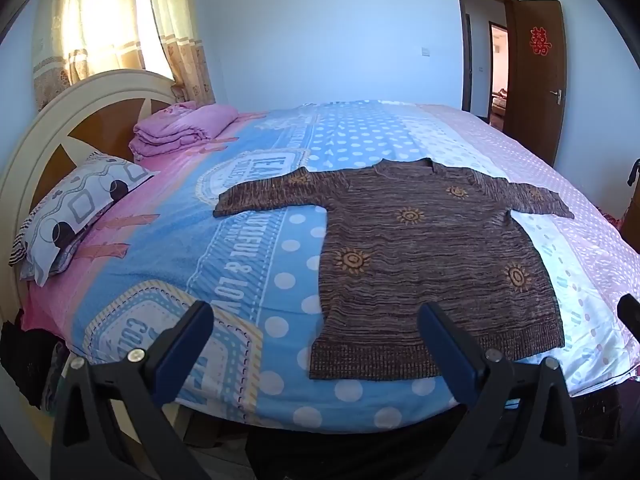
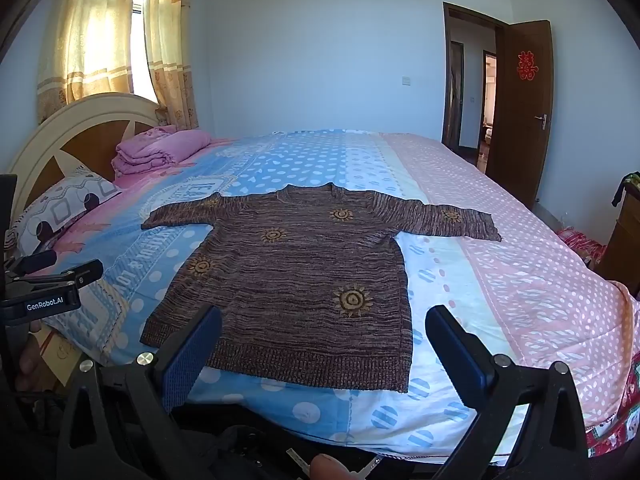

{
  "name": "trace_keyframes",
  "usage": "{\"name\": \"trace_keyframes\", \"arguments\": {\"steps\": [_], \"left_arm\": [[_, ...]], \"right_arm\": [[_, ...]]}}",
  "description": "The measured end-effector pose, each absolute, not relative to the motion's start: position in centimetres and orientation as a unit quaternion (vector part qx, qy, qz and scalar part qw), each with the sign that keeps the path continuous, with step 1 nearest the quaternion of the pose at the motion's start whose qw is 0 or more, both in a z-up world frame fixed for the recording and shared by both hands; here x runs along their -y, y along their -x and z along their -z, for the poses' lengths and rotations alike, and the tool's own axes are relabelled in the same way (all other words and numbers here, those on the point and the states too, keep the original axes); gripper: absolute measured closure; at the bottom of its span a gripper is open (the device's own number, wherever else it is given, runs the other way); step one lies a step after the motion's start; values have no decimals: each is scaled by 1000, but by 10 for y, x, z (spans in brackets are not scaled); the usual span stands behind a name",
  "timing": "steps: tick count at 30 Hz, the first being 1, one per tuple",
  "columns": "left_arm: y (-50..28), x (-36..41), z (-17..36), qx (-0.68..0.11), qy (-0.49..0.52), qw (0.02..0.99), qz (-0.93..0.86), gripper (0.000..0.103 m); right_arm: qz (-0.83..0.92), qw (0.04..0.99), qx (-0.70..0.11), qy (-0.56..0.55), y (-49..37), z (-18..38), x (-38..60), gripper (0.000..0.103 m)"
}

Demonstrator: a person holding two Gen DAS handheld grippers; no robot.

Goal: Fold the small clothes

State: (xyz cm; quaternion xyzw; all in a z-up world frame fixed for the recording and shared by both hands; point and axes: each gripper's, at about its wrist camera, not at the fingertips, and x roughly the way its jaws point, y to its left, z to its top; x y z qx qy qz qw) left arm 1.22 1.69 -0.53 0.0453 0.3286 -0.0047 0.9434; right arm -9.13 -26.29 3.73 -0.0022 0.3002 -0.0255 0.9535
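- Bed (image 1: 248,264) fills both views, under a patterned sheet in blue, pink and white with polka dots.
- At the head of the bed: a patterned pillow (image 1: 76,212) and a folded pink blanket (image 1: 180,128), both well apart from the garment. Cream and brown headboard (image 1: 80,128) behind them, curtains (image 1: 120,20) above.
- Brown door (image 1: 538,80) stands open at the far right, a red paper cutting on it.
- Something dark and red sits off the bed's far right edge; too small and warped to name.
- Nothing lies between either gripper and the garment.
- Brown knitted sweater (image 2: 296,280) with yellow sun motifs lies flat on the bed, both sleeves spread out sideways.
- Left gripper (image 1: 316,320): fingers wide apart, holding nothing, above the near bed edge; the sweater's ribbed hem sits between its fingers and reaches past the right one.
- Right gripper (image 2: 324,324): fingers wide apart, empty, the hem's right half between them. No contact seen.
- Sweater's body axis runs from hem, nearest the grippers, to neckline, pointing at the far wall; the sleeves cross it, one toward the headboard, one toward the door.
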Motion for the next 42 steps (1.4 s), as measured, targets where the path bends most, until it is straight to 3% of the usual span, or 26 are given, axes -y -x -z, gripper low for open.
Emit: {"name": "trace_keyframes", "arguments": {"steps": [42], "left_arm": [[-19, -22, 12, -341, -39, 939, 4, 0]], "right_arm": [[0, 962, -274, 4, 90, -32, 260, 1]]}}
